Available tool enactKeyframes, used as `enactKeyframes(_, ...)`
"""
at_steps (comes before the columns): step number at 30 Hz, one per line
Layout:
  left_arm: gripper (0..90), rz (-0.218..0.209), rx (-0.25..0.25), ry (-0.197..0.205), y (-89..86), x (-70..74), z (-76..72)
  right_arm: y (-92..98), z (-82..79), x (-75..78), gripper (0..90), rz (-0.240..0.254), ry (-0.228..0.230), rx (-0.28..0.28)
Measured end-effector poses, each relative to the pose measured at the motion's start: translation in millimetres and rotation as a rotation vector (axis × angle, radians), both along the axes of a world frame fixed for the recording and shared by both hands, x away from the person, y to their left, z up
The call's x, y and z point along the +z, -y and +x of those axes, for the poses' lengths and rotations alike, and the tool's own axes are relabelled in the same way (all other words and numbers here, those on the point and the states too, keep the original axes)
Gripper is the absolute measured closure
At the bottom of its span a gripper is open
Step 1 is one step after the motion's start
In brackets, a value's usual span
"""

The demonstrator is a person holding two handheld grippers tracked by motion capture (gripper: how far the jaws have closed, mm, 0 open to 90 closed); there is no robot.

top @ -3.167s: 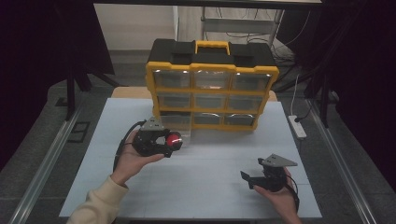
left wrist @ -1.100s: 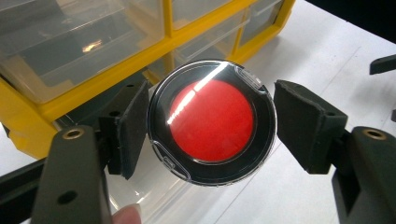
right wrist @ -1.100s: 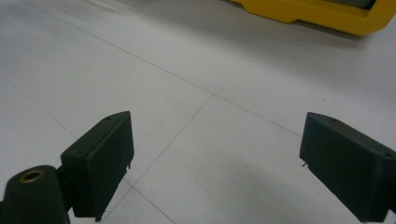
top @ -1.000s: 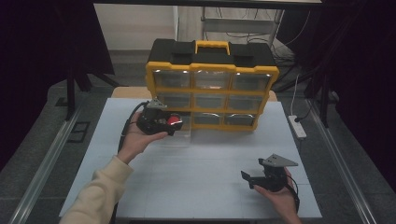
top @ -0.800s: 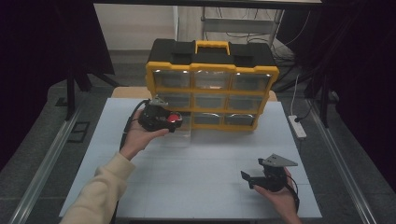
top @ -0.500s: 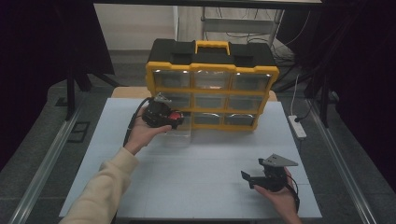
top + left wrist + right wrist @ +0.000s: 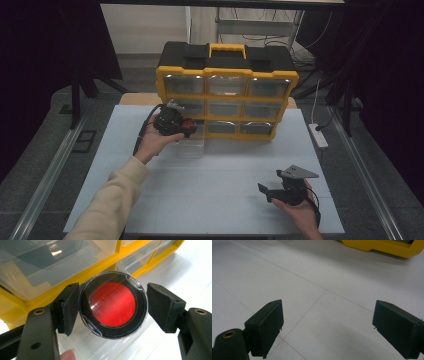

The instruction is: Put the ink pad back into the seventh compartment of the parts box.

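Holding a round case at the drawers

Gripping a round clear case [image 7: 113,305] with a red disc inside, the left gripper [image 7: 172,121] hovers over a pulled-out clear drawer [image 7: 192,141] of the yellow organizer [image 7: 227,95]. Farther right, the right gripper [image 7: 280,190] sits low over the white tabletop [image 7: 215,185], jaws wide, nothing between them.

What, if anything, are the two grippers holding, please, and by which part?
The left gripper holds a round red-centred case by its rim, one pad on each opposite side. The right gripper holds nothing; its jaws stand open.
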State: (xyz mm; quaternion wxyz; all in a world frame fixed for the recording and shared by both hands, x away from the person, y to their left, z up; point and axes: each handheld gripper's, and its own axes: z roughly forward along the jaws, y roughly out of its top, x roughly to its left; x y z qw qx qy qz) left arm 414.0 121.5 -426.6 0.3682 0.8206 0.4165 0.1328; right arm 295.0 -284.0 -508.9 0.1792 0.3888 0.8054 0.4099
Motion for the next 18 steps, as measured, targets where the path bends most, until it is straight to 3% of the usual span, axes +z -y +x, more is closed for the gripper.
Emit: enactKeyframes(18, 30.1, 0.017, -0.008, -0.037, 4.2, -16.0, 2.8, -0.1, 0.3, -0.6, 9.9, -0.002, -0.002, 0.003)
